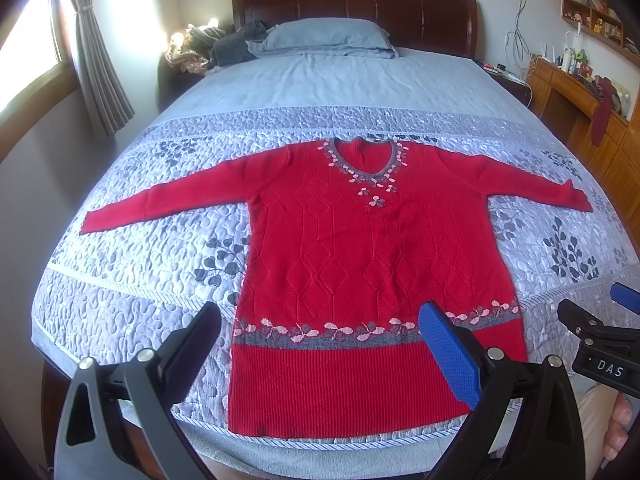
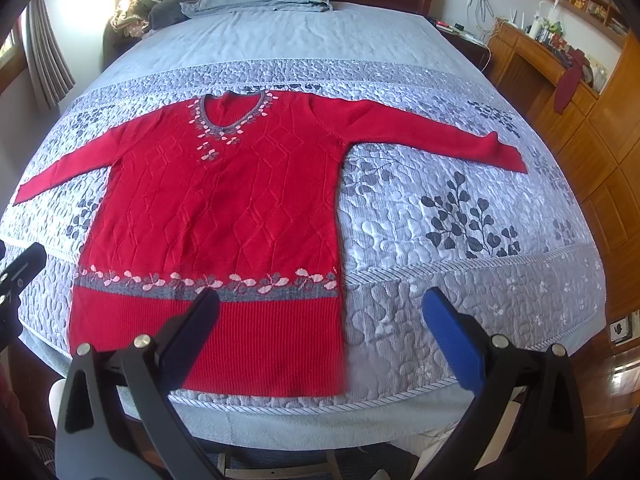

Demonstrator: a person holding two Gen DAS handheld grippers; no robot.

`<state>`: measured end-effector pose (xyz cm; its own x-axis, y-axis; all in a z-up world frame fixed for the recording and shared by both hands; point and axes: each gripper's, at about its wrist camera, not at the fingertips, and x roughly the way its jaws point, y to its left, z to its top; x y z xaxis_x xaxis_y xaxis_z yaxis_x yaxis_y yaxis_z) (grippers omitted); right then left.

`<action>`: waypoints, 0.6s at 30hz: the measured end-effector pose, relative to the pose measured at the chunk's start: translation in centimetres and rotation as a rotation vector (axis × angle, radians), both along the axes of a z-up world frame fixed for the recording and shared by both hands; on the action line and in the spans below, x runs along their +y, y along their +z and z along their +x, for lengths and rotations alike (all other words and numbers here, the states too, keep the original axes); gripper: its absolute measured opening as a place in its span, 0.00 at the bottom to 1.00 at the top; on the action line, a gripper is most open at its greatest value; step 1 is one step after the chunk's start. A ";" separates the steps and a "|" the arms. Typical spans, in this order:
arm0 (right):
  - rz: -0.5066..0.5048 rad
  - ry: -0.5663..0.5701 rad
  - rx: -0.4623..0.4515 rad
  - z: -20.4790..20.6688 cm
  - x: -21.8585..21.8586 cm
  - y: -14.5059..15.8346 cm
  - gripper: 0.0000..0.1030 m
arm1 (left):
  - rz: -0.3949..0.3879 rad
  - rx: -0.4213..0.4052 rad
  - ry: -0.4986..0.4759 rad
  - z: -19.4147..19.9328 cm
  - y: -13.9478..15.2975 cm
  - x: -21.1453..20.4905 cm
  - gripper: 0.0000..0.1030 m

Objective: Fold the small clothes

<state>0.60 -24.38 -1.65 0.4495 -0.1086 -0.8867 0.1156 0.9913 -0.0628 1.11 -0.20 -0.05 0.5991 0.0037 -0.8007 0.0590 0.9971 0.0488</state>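
The bed takes up most of the room, with a dark wooden headboard, a blue-grey pillow up against it and a heap of dark clothes just beside the pillow. A quilted grey coverlet printed with dark leaves covers the near half. A wooden worktop crowded with bottles and small things runs along the wall, a dark red cloth hanging over its edge. Grey curtains frame the window.

Nothing lies on or across the red sweater. It rests flat on the coverlet near the foot of the bed, front up, both sleeves stretched straight out to the sides. It has a grey neckline trimmed with pink petals, a diamond knit on the body, a grey band of pink flowers low down and a ribbed hem.

The left tongs hang over the hem, spread wide and empty. The right tongs hover over the sweater's lower corner and the coverlet beside it, equally wide, gripping nothing.
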 end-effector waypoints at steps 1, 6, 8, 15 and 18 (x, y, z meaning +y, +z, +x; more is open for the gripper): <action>0.001 0.000 0.001 0.0 0.0 0.0 0.98 | 0.000 0.000 0.000 0.0 0.0 0.0 0.97; 0.000 0.000 0.002 0.1 -0.1 -0.1 0.98 | 0.001 0.002 0.000 0.1 -0.1 0.0 0.97; -0.002 -0.001 0.003 0.1 0.0 -0.1 0.98 | 0.001 0.002 0.000 0.1 -0.2 0.0 0.97; -0.003 0.001 0.003 0.1 -0.1 -0.3 0.98 | 0.001 0.002 -0.002 0.3 -0.4 -0.1 0.97; -0.003 0.000 0.005 0.1 -0.2 -0.3 0.98 | 0.001 0.003 0.000 0.3 -0.5 -0.1 0.97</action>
